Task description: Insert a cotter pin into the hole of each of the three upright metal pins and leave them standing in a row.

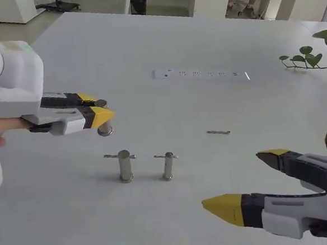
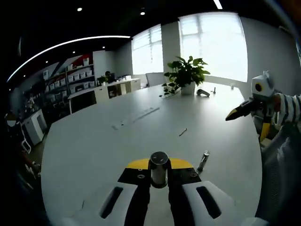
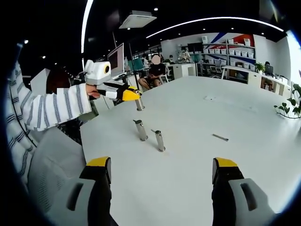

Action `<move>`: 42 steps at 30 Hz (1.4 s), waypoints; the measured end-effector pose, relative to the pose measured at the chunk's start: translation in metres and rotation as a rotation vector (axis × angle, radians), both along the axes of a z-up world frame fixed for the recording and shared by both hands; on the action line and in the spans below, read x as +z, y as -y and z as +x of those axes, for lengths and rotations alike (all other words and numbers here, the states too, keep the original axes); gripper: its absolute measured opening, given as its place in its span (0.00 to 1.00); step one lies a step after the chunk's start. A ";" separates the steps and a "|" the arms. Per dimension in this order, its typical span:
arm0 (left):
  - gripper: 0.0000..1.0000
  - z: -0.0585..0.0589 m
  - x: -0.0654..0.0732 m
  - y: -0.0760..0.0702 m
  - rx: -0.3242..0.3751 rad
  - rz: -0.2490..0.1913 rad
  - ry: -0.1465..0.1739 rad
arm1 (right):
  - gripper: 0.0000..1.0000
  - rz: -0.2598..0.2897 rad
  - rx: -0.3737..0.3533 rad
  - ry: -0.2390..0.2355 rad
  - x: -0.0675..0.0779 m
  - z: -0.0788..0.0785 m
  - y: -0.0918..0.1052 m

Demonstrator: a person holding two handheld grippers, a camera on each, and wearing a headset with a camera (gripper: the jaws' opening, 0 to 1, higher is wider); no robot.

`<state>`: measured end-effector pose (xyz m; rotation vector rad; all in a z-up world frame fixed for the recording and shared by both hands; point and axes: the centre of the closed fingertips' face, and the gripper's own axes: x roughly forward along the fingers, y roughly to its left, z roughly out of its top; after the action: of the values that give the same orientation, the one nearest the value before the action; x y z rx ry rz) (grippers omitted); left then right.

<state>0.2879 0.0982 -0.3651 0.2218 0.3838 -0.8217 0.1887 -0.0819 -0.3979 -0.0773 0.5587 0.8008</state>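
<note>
My left gripper (image 1: 99, 109) is shut on an upright metal pin (image 1: 104, 129) whose foot is at the white table (image 1: 63, 219); in the left gripper view the pin (image 2: 159, 167) stands between the jaws. Two more upright pins (image 1: 125, 166) (image 1: 168, 166) stand side by side in front of it, each with a cotter pin through its top. A loose cotter pin (image 1: 218, 132) lies flat to their right. My right gripper (image 1: 243, 181) hovers open at the near right with nothing in it. In the right gripper view, the two pins (image 3: 140, 130) (image 3: 160, 140) and the left gripper (image 3: 127, 94) lie ahead.
A white power strip (image 1: 199, 74) lies across the table's middle, beyond the pins. A leafy plant (image 1: 314, 53) reaches in at the far right edge. A person sits at a desk in the background of the right gripper view.
</note>
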 end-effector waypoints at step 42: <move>0.09 -0.086 -0.052 0.075 -0.099 -0.041 -0.122 | 0.96 -0.035 0.057 0.008 -0.004 -0.035 -0.007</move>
<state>0.2015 0.0228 -0.4173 0.1539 0.4732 -0.9425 0.1534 -0.0753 -0.4022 -0.1289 0.5648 0.8464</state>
